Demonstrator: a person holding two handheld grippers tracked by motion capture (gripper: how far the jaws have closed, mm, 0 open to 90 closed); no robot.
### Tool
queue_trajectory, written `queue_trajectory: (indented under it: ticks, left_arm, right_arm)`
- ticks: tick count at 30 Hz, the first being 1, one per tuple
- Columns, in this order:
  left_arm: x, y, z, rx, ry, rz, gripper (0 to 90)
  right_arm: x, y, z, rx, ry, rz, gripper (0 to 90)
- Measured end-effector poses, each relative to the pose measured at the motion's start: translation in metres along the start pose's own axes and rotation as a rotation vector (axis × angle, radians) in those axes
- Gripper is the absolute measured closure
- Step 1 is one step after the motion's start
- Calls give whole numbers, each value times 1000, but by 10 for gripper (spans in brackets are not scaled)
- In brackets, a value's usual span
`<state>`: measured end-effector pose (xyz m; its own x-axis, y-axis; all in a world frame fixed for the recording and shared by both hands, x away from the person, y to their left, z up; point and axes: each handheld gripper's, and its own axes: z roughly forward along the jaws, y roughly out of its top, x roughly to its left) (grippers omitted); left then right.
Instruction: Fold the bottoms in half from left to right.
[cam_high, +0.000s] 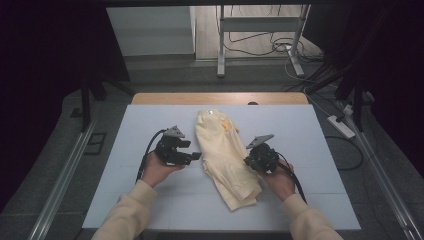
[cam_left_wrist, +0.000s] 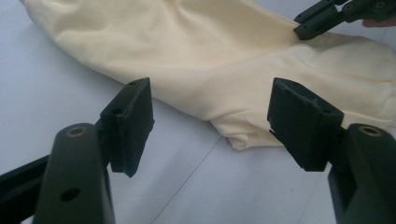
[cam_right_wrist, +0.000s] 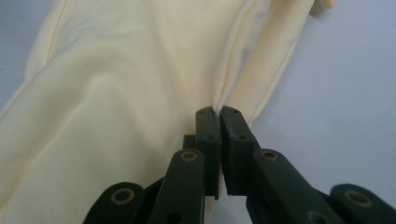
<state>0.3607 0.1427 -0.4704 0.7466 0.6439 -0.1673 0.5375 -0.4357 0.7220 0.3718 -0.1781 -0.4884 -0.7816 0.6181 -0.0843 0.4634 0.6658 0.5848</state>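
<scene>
A cream-yellow garment (cam_high: 225, 150) lies crumpled lengthwise in the middle of the white table (cam_high: 150, 200). My left gripper (cam_high: 196, 156) rests at the garment's left edge, open. In the left gripper view its jaws (cam_left_wrist: 212, 109) stand wide apart, and a folded corner of the garment (cam_left_wrist: 210, 46) lies just beyond them, untouched. My right gripper (cam_high: 248, 161) is at the garment's right edge. In the right gripper view its jaws (cam_right_wrist: 218, 112) are shut, with a ridge of the garment (cam_right_wrist: 116, 93) pinched at their tips. Farther off in the left gripper view, the right gripper (cam_left_wrist: 303, 30) presses on the cloth.
The table's wooden far edge (cam_high: 220, 98) lies beyond the garment. On the floor behind it are a metal stand (cam_high: 220, 40) and loose cables (cam_high: 280, 47), with a power strip (cam_high: 341, 126) to the right. Bare white surface lies on both sides of the garment.
</scene>
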Motion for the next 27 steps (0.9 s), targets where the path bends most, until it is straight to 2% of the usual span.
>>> queue_trajectory:
  ticks: [5,10,12,13,16,20,21,27]
  left_arm:
    - [0,0,-2,-11,-2,-2,312]
    - [1,0,-1,-8,0,-2,307]
    - [1,1,-1,-10,-1,-2,306]
    - [1,1,-1,-12,-1,-1,306]
    - [1,1,-1,-16,0,-3,306]
    - [0,2,0,-14,3,-2,305]
    - [0,2,0,-13,4,-2,305]
    - [1,1,-1,-19,9,-7,304]
  right_arm:
    - [-2,-6,-9,12,0,0,864]
    - [-6,-18,-4,44,36,44,861]
    - [-7,-21,-2,41,41,55,805]
    - [-7,-21,-3,36,36,58,737]
    - [-4,-19,-15,-30,7,66,604]
    - [5,-14,-32,-103,46,34,527]
    - [9,-12,-34,-117,69,23,509]
    - [29,-6,-30,-106,139,-28,474]
